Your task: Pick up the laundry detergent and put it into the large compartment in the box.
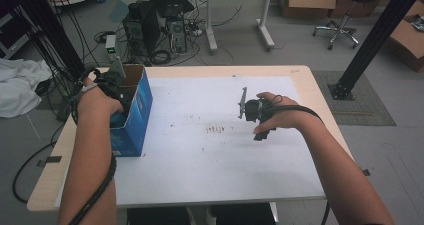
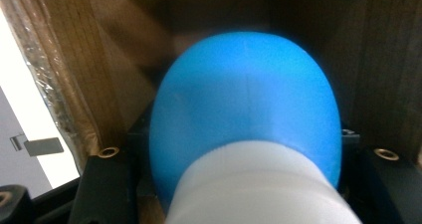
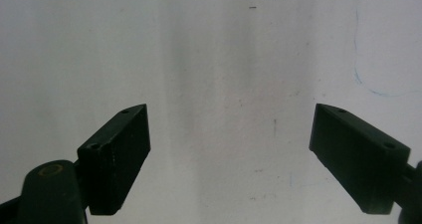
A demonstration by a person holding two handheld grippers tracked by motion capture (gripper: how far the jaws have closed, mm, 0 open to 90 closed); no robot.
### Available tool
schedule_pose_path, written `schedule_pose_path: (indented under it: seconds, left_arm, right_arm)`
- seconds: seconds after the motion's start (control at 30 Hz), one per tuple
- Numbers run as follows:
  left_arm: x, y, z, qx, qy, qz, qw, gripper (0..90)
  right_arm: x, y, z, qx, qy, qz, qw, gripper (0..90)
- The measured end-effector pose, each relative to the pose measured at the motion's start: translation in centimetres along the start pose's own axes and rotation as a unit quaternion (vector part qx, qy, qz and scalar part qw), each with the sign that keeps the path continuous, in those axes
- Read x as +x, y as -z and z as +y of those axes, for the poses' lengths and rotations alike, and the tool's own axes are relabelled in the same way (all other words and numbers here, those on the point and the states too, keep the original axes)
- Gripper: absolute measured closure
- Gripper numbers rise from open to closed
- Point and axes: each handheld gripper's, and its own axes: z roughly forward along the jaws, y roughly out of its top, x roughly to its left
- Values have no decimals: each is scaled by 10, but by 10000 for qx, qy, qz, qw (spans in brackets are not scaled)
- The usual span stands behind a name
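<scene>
An open blue carton [image 1: 141, 107] with a brown inside stands at the table's left edge. My left gripper [image 1: 114, 91] reaches down into it. In the left gripper view a rounded blue object with a white end [image 2: 246, 109] sits between the two black jaws, which press its sides, with the carton's brown walls [image 2: 74, 69] around it. My right gripper [image 1: 251, 110] hovers over the white mat [image 1: 210, 160] right of centre. In the right gripper view its fingers [image 3: 119, 149] stand wide apart above bare mat, with nothing between them.
Small dark marks [image 1: 216, 130] stain the middle of the mat. Beyond the table's far edge a computer tower [image 1: 150, 27] and cables lie on the floor. A white cloth [image 1: 20, 85] hangs at the left, and a black frame post [image 1: 375, 40] stands at the right.
</scene>
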Motion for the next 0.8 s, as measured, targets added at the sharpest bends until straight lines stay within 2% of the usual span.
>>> schedule_pose_path:
  seconds: [0.17,0.37,0.8]
  left_arm:
    - [1,0,0,32,1,-13,10000,382]
    - [3,0,-1,-39,69,-64,9999,380]
    - [1,3,-3,-38,3,-3,10000,339]
  right_arm:
    - [1,0,-1,49,-3,-4,10000,166]
    - [0,0,-1,29,-7,-2,10000,166]
    - [0,0,0,31,1,-3,10000,166]
